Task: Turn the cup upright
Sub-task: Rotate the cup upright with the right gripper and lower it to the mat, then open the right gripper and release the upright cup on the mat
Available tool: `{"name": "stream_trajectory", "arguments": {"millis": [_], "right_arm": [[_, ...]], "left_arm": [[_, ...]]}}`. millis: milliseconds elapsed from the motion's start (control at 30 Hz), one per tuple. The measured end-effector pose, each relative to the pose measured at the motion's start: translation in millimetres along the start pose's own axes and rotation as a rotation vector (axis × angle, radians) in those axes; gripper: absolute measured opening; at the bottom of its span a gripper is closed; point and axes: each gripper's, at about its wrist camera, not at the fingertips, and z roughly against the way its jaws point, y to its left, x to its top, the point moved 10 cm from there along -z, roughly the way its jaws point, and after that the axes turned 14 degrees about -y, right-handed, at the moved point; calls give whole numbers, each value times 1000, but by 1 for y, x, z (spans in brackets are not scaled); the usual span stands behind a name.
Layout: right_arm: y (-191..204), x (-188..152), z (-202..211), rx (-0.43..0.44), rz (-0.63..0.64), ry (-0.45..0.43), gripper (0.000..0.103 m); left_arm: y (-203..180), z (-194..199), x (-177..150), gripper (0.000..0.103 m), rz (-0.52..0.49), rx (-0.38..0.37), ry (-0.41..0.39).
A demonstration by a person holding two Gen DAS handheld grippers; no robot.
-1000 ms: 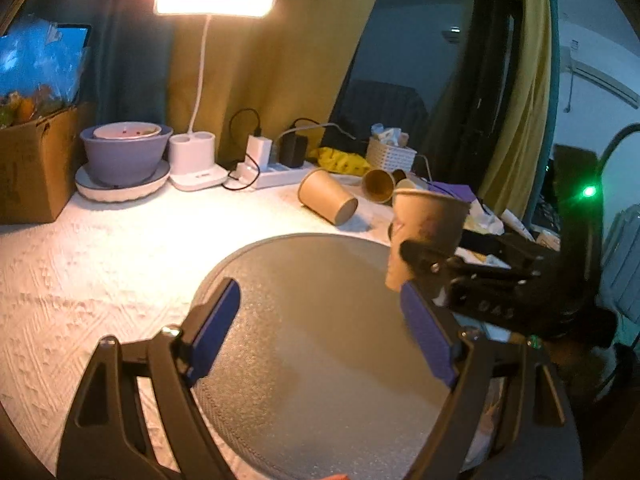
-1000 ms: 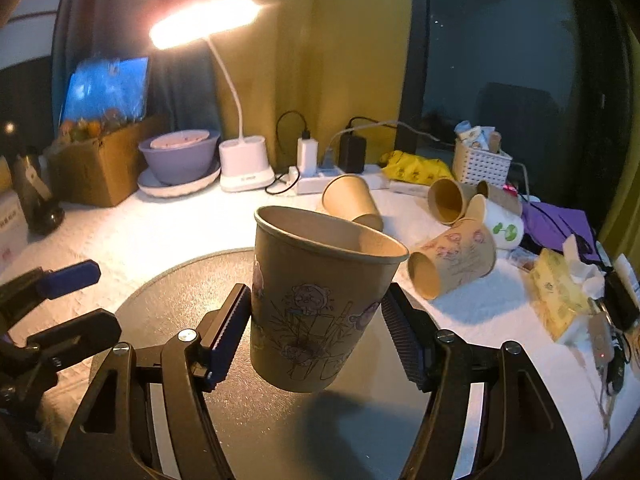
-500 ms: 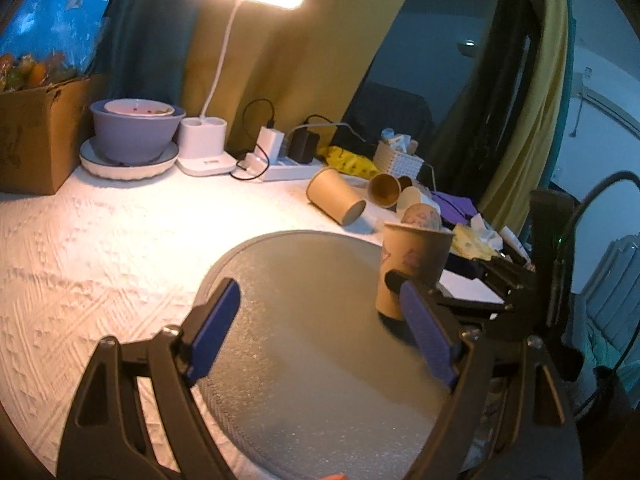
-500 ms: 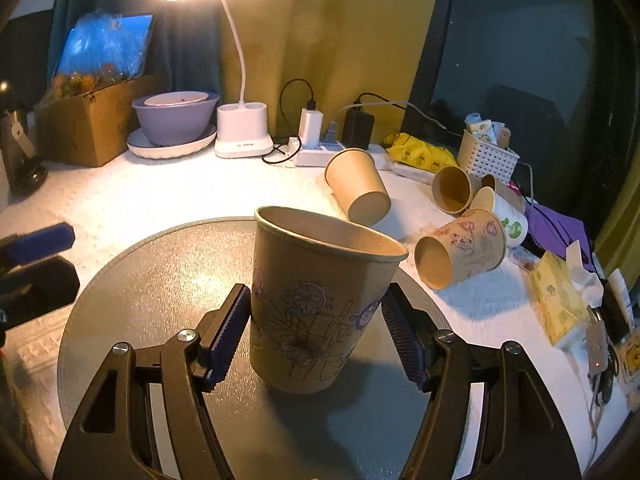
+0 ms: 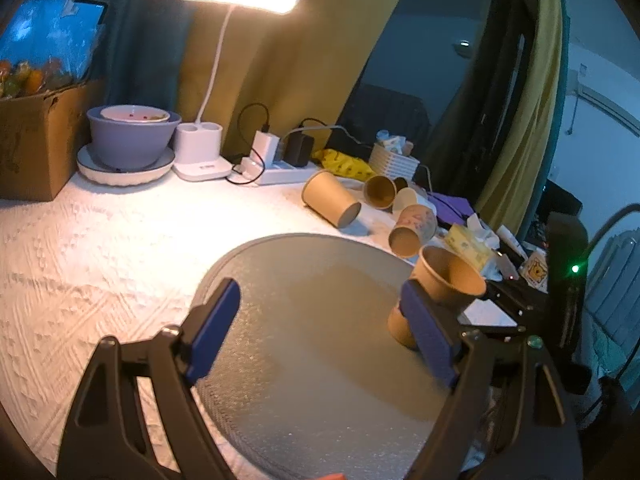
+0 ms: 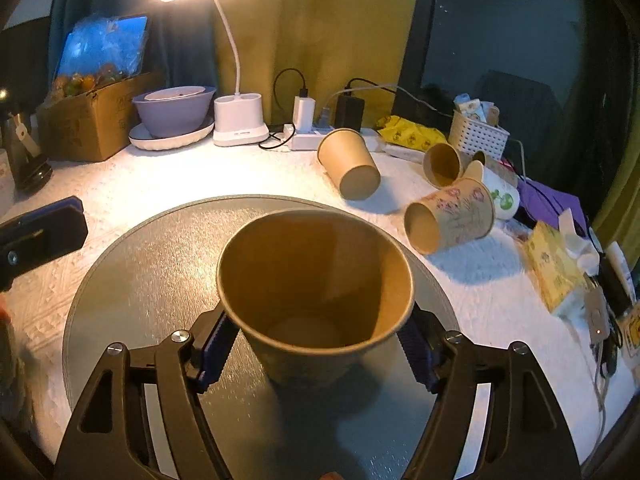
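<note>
Right wrist view: right gripper (image 6: 316,350) has its two blue-padded fingers (image 6: 214,354) pressed against opposite sides of a brown paper cup (image 6: 316,292). Cup is mouth-up, tipped slightly toward the camera so its inside bottom shows; its base sits at or just above the round grey mat (image 6: 152,256) — contact cannot be told from this view. The grip falls on the lower half of the cup wall.

Left wrist view: left gripper (image 5: 320,330) is spread wide with nothing between its blue pads, hovering over the near part of the same mat (image 5: 304,304). The held cup (image 5: 444,288) shows at the mat's right edge, partly behind the left gripper's right finger, mouth up and leaning.

Outward from the mat, on the white textured cloth (image 6: 168,176): a plain brown cup (image 6: 350,164) lying on its side, base toward the camera; a floral-print cup (image 6: 450,216) on its side, mouth toward the mat; behind it a white cup with green print (image 6: 496,192) and another brown cup (image 6: 442,164), also lying down. Along the back edge — a lit desk lamp (image 6: 236,118), a power strip (image 6: 308,138) with chargers plugged in, a purple bowl (image 6: 174,110) on a white plate, a cardboard box (image 6: 92,120), a white basket (image 6: 476,136).
</note>
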Motion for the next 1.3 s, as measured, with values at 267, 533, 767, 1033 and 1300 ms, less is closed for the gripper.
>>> {"name": "stream_trajectory", "arguments": {"millis": [267,533,767,1033,1300], "right_arm": [[-8,-6,21,-6,-24,-5,76],[-18,-15,43,-11,-63,-3,76],[-29,-14,64,-33,-81,-19,76],[-46,4,97,-72,-98,-82,76],[-57,29,127,-106,-99,-159,76]], "left_arm": [[-16,4,0,84,-82,-4,-11],[-28,7,-5,84,-141,-2,-5],[-47,17,-10,84,-164,-30,-6],[-79,38,14,84,-208,-81,-99],[-97,60,37,98,-199,-112,-186]]}}
